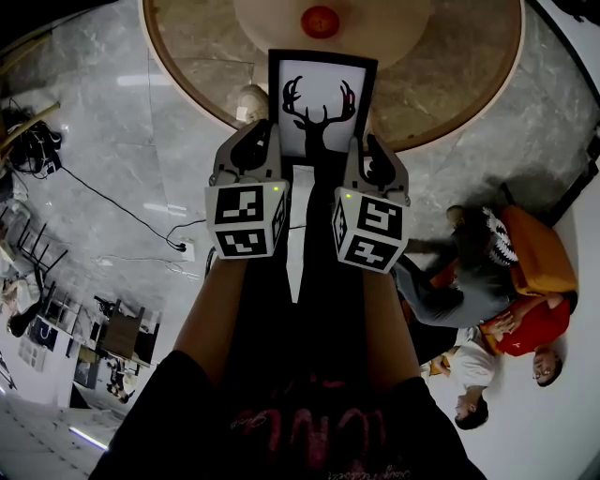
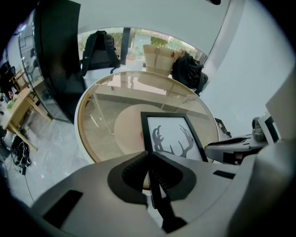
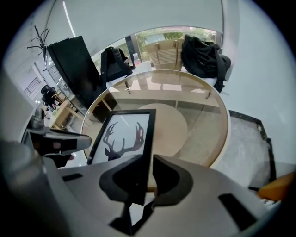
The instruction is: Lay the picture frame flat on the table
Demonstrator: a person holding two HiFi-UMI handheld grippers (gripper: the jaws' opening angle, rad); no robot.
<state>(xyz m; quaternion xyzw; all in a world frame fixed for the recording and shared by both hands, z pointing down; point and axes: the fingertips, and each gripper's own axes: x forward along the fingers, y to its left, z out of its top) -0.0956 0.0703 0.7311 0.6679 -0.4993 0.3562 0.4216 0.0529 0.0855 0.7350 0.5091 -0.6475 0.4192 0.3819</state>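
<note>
I hold a black picture frame (image 1: 319,94) with a deer-antler print over the near edge of a round glass table (image 1: 450,75). It is tilted, with its top towards the table's middle. My left gripper (image 1: 270,161) is shut on the frame's left edge and my right gripper (image 1: 359,165) is shut on its right edge. In the left gripper view the frame (image 2: 173,136) runs out from the closed jaws of the left gripper (image 2: 150,169). In the right gripper view the frame (image 3: 122,136) sits pinched in the right gripper (image 3: 147,178). The frame's lower part is hidden by the grippers.
A small red object (image 1: 320,21) lies on the pale disc under the glass top. Beyond the table (image 3: 203,120) are a tan chair (image 2: 159,58), a dark bag (image 3: 203,58) and a backpack (image 2: 98,51). People sit on the floor by an orange cushion (image 1: 534,253). Cables (image 1: 131,216) cross the floor at left.
</note>
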